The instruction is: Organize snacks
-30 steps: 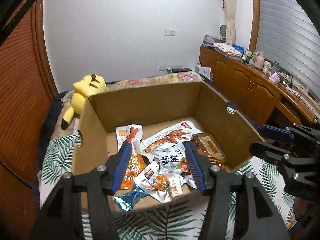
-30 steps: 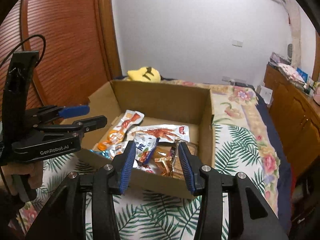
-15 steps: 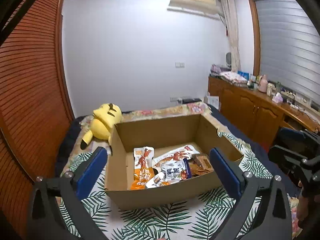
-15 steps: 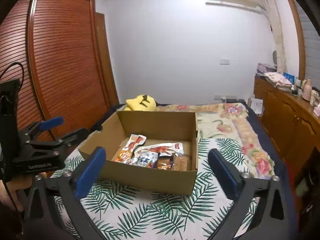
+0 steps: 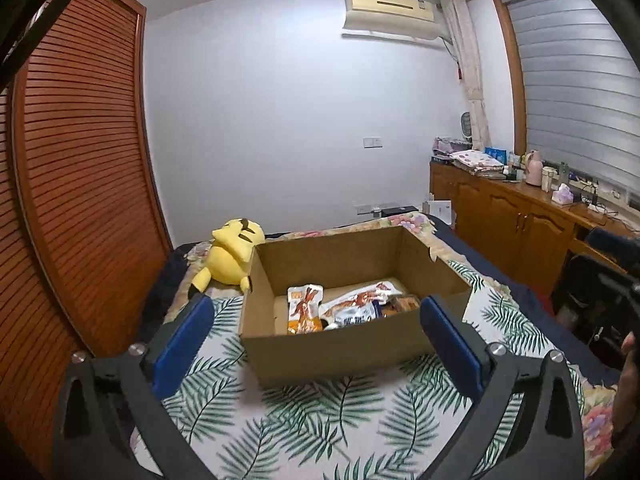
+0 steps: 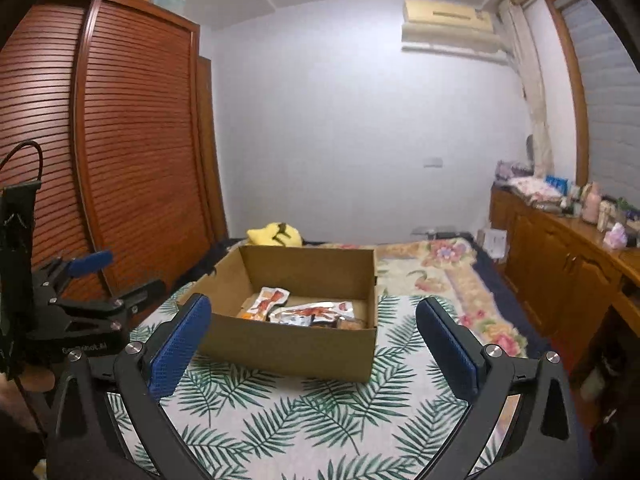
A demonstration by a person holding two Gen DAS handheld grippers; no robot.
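Observation:
An open cardboard box [image 5: 332,350] [image 6: 288,346] sits on a bed with a palm-leaf sheet. Several snack packets lie inside: an orange and white pouch [image 5: 304,308] [image 6: 266,302], a silvery pouch with red print [image 5: 360,298] [image 6: 316,312], and others partly hidden by the box's front wall. My left gripper [image 5: 316,336] is wide open and empty, held back from the box. My right gripper [image 6: 314,338] is wide open and empty, also back from the box. The left gripper also shows at the left of the right wrist view [image 6: 108,280].
A yellow plush toy [image 5: 234,250] [image 6: 276,236] lies behind the box's left corner. A wooden slatted wardrobe [image 5: 76,184] lines the left. A wooden cabinet [image 5: 516,220] [image 6: 568,268] with clutter on top runs along the right. The bed's dark blue edge [image 5: 532,304] runs beside it.
Both grippers pulled up and back from over the box and opened wide from about half open. The box now looks smaller and farther. The snacks stay in the box.

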